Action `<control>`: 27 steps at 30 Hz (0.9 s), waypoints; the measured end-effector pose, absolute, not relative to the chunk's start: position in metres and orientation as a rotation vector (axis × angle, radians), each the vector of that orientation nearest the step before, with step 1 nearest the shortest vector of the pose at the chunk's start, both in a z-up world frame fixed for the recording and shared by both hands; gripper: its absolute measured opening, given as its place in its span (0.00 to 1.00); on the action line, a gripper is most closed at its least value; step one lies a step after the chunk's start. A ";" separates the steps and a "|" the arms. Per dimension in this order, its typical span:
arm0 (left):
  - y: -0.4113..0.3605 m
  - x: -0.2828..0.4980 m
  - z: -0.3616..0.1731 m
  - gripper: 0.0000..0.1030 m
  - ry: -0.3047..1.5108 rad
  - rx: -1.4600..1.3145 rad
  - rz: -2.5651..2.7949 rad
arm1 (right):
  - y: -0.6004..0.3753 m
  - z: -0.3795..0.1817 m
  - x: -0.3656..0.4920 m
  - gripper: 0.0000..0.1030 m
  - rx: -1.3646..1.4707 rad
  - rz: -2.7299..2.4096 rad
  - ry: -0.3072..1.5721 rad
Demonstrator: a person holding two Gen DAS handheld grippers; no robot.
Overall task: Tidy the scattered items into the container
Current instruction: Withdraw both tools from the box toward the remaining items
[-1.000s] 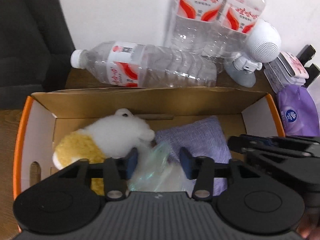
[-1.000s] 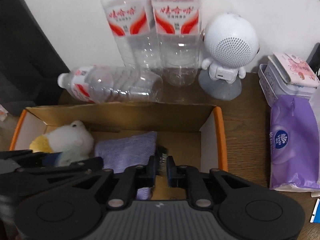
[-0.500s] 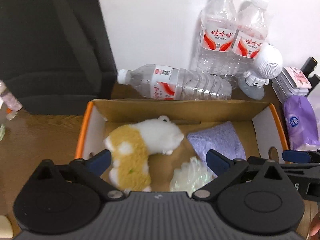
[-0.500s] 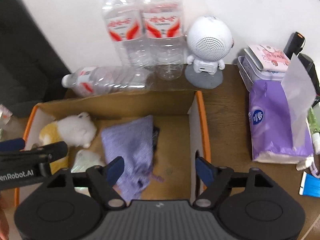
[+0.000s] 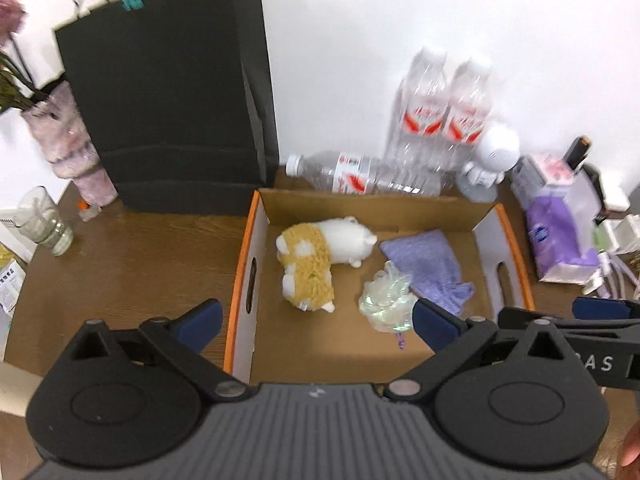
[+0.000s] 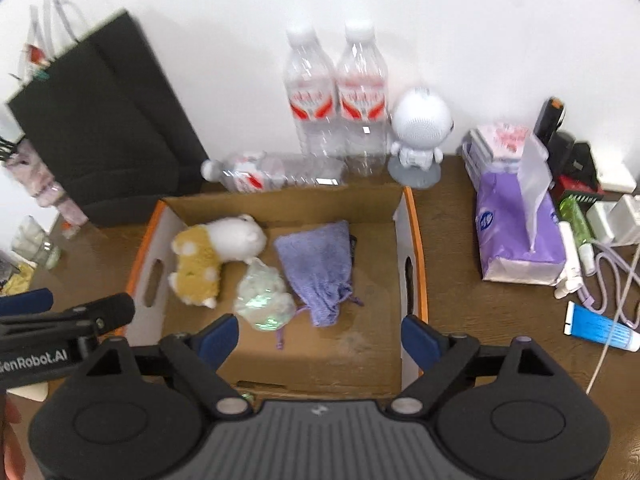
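Note:
An orange-rimmed cardboard box (image 5: 240,264) (image 6: 416,240) holds a yellow and white plush toy (image 5: 316,256) (image 6: 212,252), a shimmering clear bag (image 5: 386,300) (image 6: 262,296) and a purple drawstring pouch (image 5: 428,268) (image 6: 316,264). A small dark item (image 6: 353,243) peeks out behind the pouch. My left gripper (image 5: 318,322) hangs open above the box's near left corner, with nothing between its fingers. Over the box's near edge, my right gripper (image 6: 320,338) has its jaws still opening and holds nothing.
Behind the box lie one water bottle (image 5: 360,178) and two upright ones (image 6: 340,92), beside a white robot speaker (image 6: 420,136). A black paper bag (image 5: 168,100) and a vase (image 5: 76,152) stand left. A purple tissue pack (image 6: 516,232), a blue tube (image 6: 600,328) and cables are right.
Both grippers rose and drew back from the box while opening wide. The left let go of the shimmering bag, which now lies in the box; the right opened beside the purple pouch.

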State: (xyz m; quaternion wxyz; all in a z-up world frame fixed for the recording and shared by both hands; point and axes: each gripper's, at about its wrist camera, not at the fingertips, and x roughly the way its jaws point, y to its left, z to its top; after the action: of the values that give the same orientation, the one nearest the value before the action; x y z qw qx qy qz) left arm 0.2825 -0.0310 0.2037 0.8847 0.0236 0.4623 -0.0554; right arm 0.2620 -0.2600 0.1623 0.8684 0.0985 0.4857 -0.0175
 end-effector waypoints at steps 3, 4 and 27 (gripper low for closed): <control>-0.019 0.255 0.218 1.00 0.870 0.053 -0.116 | -0.253 0.180 0.237 0.86 0.174 -0.050 0.935; -0.018 0.245 0.221 1.00 0.832 0.064 -0.116 | -0.251 0.184 0.228 0.86 0.168 -0.051 0.906; 0.002 -0.027 0.086 1.00 0.208 0.029 -0.117 | -0.218 0.071 -0.043 1.00 0.111 -0.006 0.271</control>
State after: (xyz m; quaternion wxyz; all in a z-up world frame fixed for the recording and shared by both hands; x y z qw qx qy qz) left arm -0.0265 0.0019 0.0856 0.9928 0.0142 0.1038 -0.0585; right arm -0.0426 -0.2182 0.0708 0.9893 0.0554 0.1352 -0.0031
